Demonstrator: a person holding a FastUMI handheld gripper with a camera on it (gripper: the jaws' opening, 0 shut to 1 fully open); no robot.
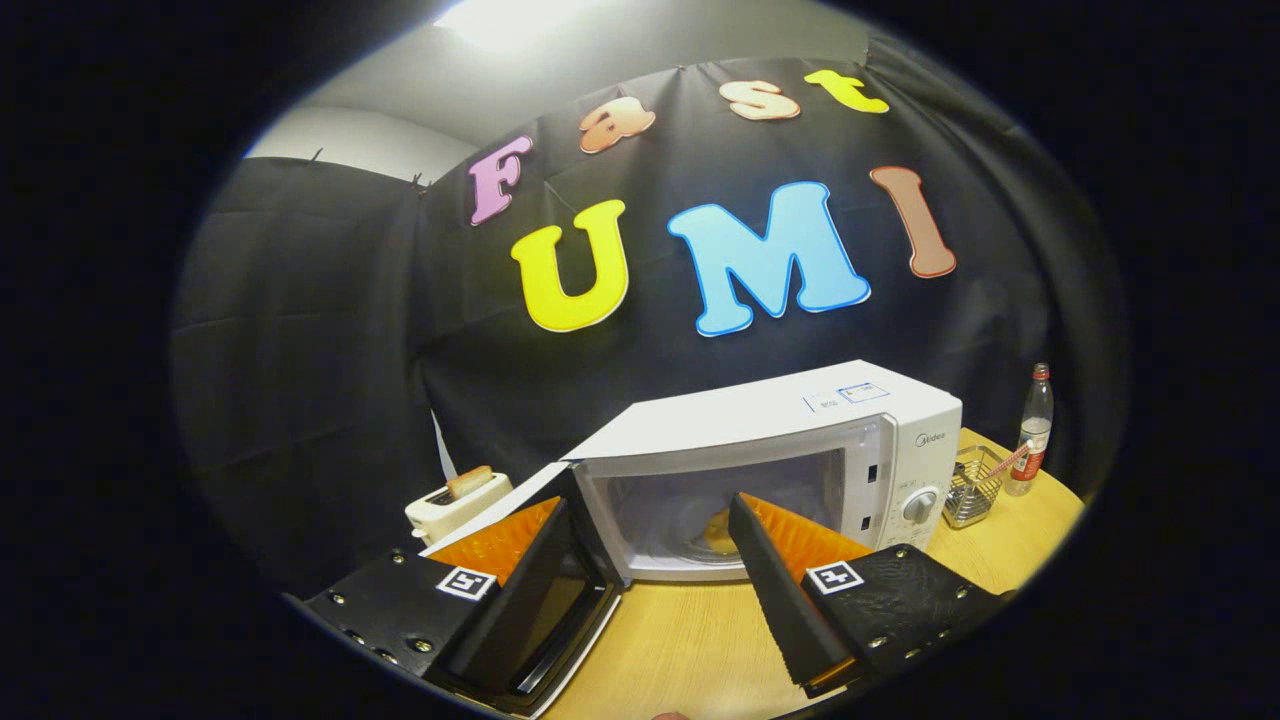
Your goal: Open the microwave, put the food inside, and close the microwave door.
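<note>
Staged kitchen corner in a recording booth: black cloth wall (330, 330) behind wooden table (690, 640); microwave (790, 460), toaster (455, 503) far left, bottle (1035, 425) and probably a wire holder (972, 487) right.

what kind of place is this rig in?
Likely a staged kitchen booth: black cloth wall, wooden table with open microwave, toaster, bottle. Gripper open, nothing between its jaws, just ahead of the microwave.

white microwave (800, 440), light wood table (690, 640), cream toaster (450, 505)
</note>
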